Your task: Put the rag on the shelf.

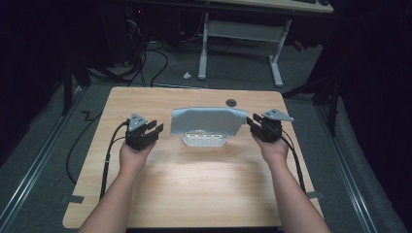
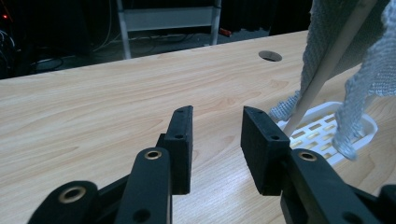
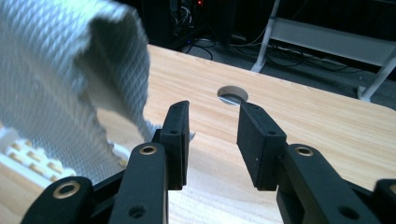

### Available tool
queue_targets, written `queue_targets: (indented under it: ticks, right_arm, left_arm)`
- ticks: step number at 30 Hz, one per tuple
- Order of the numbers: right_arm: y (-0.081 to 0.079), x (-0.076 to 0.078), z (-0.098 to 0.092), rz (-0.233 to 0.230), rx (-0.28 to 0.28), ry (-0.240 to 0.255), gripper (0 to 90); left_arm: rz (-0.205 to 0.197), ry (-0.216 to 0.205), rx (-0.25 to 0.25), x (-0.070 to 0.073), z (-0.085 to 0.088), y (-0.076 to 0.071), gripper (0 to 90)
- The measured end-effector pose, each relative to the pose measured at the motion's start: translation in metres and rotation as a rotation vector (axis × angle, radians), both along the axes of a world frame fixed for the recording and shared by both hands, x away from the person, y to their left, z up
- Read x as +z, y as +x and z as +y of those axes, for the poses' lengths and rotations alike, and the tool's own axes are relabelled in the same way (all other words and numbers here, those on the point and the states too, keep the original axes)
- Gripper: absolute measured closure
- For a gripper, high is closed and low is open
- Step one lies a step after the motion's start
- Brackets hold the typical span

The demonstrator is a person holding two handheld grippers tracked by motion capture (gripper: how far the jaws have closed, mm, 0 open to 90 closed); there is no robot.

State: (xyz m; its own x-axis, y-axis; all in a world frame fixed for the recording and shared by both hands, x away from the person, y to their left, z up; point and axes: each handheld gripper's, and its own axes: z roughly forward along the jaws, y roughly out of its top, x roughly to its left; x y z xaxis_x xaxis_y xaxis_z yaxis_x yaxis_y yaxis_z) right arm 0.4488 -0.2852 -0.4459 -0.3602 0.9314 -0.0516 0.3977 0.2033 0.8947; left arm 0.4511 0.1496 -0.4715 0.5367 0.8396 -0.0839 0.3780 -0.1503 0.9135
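A grey woven cloth (image 1: 206,120) hangs draped over a small white slotted rack (image 1: 205,141) at the middle of the wooden table (image 1: 194,184). My left gripper (image 1: 156,128) sits just left of the cloth, open, with nothing between its jaws. In the left gripper view the gripper (image 2: 215,112) faces the cloth (image 2: 369,70), a slanted white rod (image 2: 327,65) and the rack's base (image 2: 322,130). My right gripper (image 1: 253,121) stands at the cloth's right edge, open and empty. In the right gripper view the gripper (image 3: 212,108) has the cloth (image 3: 56,79) hanging just beside its left jaw.
A round cable hole (image 1: 231,102) lies in the tabletop behind the cloth. Beyond the table stands a white desk frame (image 1: 240,34), with cables on the dark floor (image 1: 150,63). Bare wood stretches in front of the rack, between the forearms.
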Motion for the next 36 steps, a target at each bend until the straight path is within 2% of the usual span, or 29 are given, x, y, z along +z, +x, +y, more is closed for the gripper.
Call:
queue_targets:
  ticks: [3,9,12,14,17,18,21,23,25,28,30,31,32,34,35,36]
  right_arm:
    - [-0.007,-0.001,-0.001,-0.029,-0.002,-0.001,64.3]
    - [-0.021,0.004,-0.005,-0.023,0.009,-0.01,62.3]
    - [-0.032,0.007,-0.006,-0.048,0.016,0.002,62.4]
    - [-0.039,0.008,-0.005,-0.038,0.024,-0.016,61.5]
    - [-0.053,0.012,-0.002,-0.041,0.047,-0.034,60.2]
    - [-0.059,0.012,-0.001,-0.055,0.06,-0.03,60.1]
    - [-0.078,0.014,0.004,-0.058,0.08,-0.052,59.3]
    - [-0.092,0.014,0.007,-0.056,0.094,-0.058,56.7]
    - [-0.107,0.012,0.011,-0.04,0.108,-0.043,55.0]
    - [-0.128,0.003,0.017,-0.022,0.11,-0.023,53.8]
    - [-0.14,-0.007,0.022,0.003,0.11,-0.018,51.7]
    - [-0.145,-0.013,0.025,0.031,0.113,-0.015,49.4]
    - [-0.149,-0.02,0.028,0.055,0.115,-0.025,47.8]
    - [-0.161,-0.039,0.033,0.068,0.103,-0.051,46.6]
    - [-0.168,-0.051,0.033,0.058,0.092,-0.053,49.1]
    - [-0.175,-0.062,0.034,0.07,0.093,-0.071,51.3]
  left_arm:
    - [-0.007,0.002,-0.001,-0.001,0.004,-0.004,63.8]
    - [-0.017,0.021,-0.005,0.001,0.01,-0.016,61.2]
    - [-0.02,0.03,-0.01,0.003,0.012,-0.024,59.6]
    - [-0.017,0.026,-0.019,0.005,0.013,-0.032,57.6]
    - [-0.027,0.042,-0.036,0.004,0.013,-0.049,54.6]
    - [-0.028,0.039,-0.042,0.003,0.013,-0.056,53.8]
    - [-0.002,0.03,-0.062,-0.001,0.012,-0.079,50.9]
    - [0.019,0.004,-0.089,-0.004,0.011,-0.097,49.5]
    - [0.04,0.026,-0.123,-0.009,0.005,-0.116,48.1]
    - [0.064,0.099,-0.147,-0.022,-0.006,-0.138,46.0]
    - [0.114,0.102,-0.165,-0.031,-0.012,-0.147,44.2]
    - [0.134,0.093,-0.173,-0.036,-0.015,-0.151,43.8]
    - [0.154,0.099,-0.18,-0.042,-0.017,-0.155,43.9]
    - [0.201,0.125,-0.211,-0.051,-0.023,-0.159,44.0]
    - [0.202,0.155,-0.225,-0.053,-0.026,-0.161,43.2]
    - [0.192,0.185,-0.227,-0.052,-0.027,-0.162,42.6]
